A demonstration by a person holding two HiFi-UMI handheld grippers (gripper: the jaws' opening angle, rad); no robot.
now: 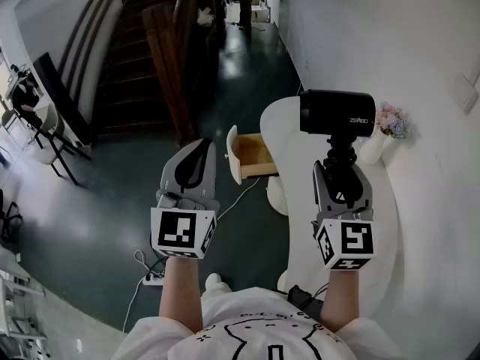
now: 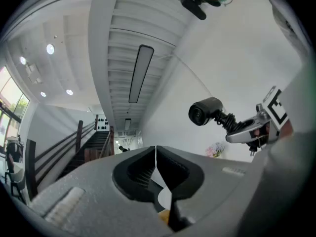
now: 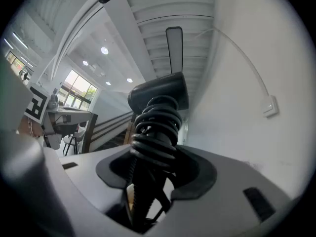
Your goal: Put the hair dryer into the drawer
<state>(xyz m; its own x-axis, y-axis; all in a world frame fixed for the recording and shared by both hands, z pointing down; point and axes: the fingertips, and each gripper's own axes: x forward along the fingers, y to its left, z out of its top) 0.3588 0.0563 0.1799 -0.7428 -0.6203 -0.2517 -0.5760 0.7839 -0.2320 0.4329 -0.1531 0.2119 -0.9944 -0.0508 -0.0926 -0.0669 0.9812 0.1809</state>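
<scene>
Clamping the handle, right tool (image 1: 342, 172) holds hair dryer (image 1: 337, 112) straight ahead; left tool (image 1: 196, 153) closed

Hair dryer (image 1: 337, 112): pale brand word on the side of the black barrel, seen in the head view. Reads roughly "ZENBO"; letters small, spelling uncertain.

Left gripper (image 1: 196, 148), right gripper (image 1: 341, 169): cubes carry black-and-white square code markers, patterns only.

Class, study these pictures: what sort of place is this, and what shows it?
Probably an indoor office or studio hall: a dark staircase rises from a glossy floor, and a desk with a chair stands nearby.
</scene>
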